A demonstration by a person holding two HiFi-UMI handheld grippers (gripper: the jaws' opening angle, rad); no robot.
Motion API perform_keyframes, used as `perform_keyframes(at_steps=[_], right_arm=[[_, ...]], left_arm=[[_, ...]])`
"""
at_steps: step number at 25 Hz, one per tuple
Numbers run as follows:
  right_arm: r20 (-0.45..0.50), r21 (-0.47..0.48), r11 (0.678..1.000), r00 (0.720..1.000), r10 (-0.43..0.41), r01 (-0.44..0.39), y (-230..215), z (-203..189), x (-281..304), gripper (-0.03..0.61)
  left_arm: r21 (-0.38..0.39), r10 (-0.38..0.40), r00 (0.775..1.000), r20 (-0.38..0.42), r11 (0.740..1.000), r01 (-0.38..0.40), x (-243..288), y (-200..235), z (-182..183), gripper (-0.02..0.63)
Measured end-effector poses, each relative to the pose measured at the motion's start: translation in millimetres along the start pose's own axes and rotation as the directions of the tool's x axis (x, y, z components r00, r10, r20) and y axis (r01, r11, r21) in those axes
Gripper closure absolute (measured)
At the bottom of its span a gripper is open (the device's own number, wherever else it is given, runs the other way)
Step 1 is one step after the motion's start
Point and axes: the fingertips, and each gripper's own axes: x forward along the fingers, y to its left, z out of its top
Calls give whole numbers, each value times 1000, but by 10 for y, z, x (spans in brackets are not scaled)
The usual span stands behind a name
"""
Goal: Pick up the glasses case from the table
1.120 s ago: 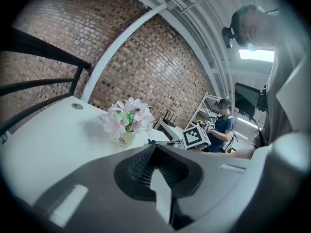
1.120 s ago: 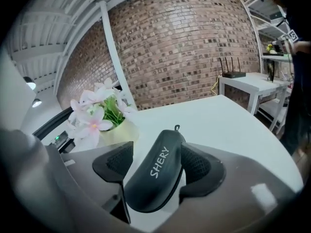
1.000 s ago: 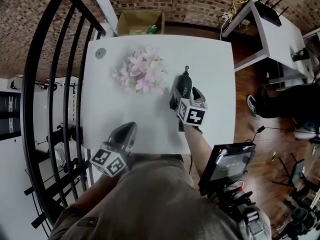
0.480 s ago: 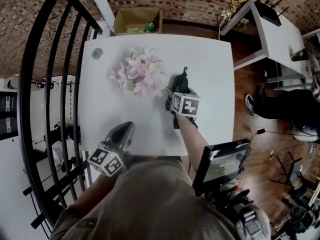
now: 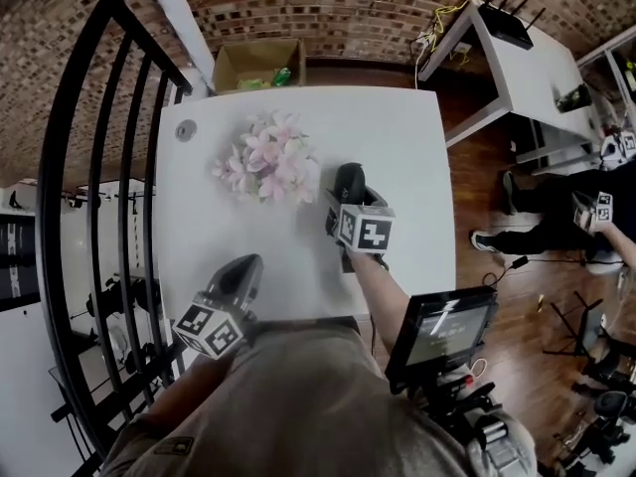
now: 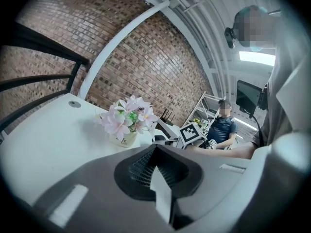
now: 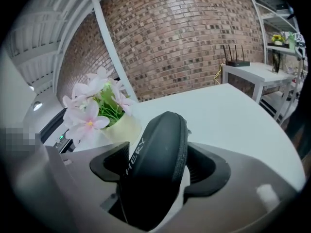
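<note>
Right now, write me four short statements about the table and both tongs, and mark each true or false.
1. The glasses case stands between the right tongs. True; the tongs have just been closing, with the case between them.
2. The left tongs hold the flowers. False: they are shut on nothing and are apart from the flowers.
3. The flowers stand on the white table. True.
4. The cardboard box sits on the table. False: it stands off the table, beyond its far edge.
</note>
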Motion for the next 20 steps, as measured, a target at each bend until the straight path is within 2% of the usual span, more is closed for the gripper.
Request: perform_keyframes(at_steps=[7,13,20], right_arm=[[176,-22,1000,984,18,-15,182,229,-700,210],[320,-5,1000,947,12,-11,381,350,-1345,210],[440,16,1000,898,4,-12,668,330,-2003,213]], left_arm=[[46,-100,995,11,994,100,84,-186,136,612],[73,-182,982,38,981,179,60,-279,252,612],[84,-277,960,53,959,272,-63,-434,300,612]])
